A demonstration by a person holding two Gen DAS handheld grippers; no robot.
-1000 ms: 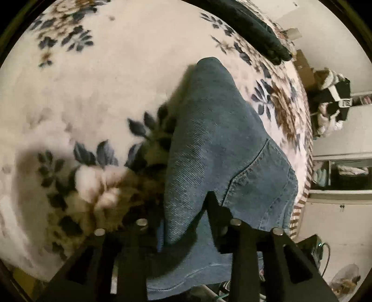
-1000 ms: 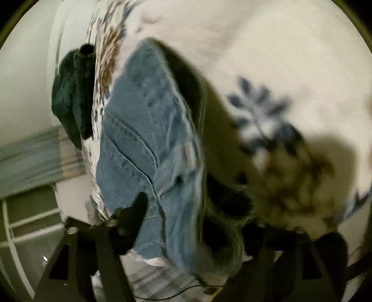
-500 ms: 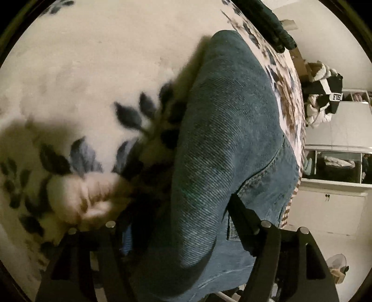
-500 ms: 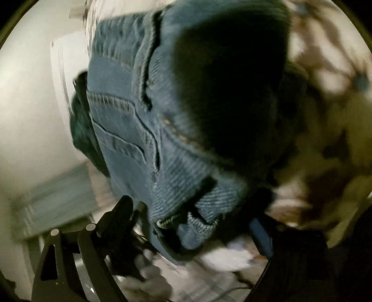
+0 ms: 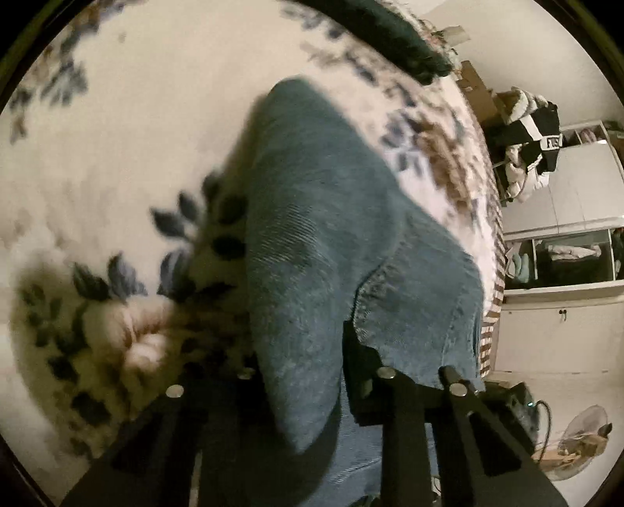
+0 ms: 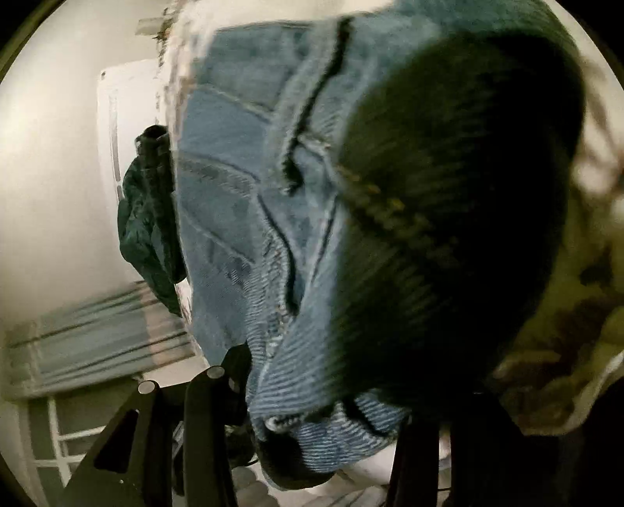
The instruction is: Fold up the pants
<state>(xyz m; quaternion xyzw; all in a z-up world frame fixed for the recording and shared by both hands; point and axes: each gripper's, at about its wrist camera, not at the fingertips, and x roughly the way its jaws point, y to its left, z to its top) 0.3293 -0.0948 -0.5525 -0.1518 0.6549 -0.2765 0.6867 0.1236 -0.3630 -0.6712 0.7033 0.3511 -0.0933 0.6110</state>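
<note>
Blue denim pants (image 5: 335, 234) lie on a floral blanket (image 5: 117, 136) and fill the middle of the left wrist view. My left gripper (image 5: 308, 374) is shut on a thick fold of the denim, which bulges up between its black fingers (image 5: 390, 409). In the right wrist view the pants (image 6: 241, 218) hang very close to the lens, seams and waistband showing, with a dark shadowed fold at the right. My right gripper (image 6: 323, 405) is shut on the bunched denim edge between its fingers (image 6: 206, 421).
A dark green garment (image 5: 382, 35) lies at the blanket's far edge; it also shows in the right wrist view (image 6: 148, 218). White cabinets (image 5: 565, 241), piled clothes (image 5: 526, 132) and a fan (image 5: 577, 440) stand past the bed's right side. A striped cloth (image 6: 97, 335) hangs low left.
Both grippers have lifted the denim and carried it over the blanket. The left view first dipped close to the fabric, then pulled back. The right view came close to the pants.
</note>
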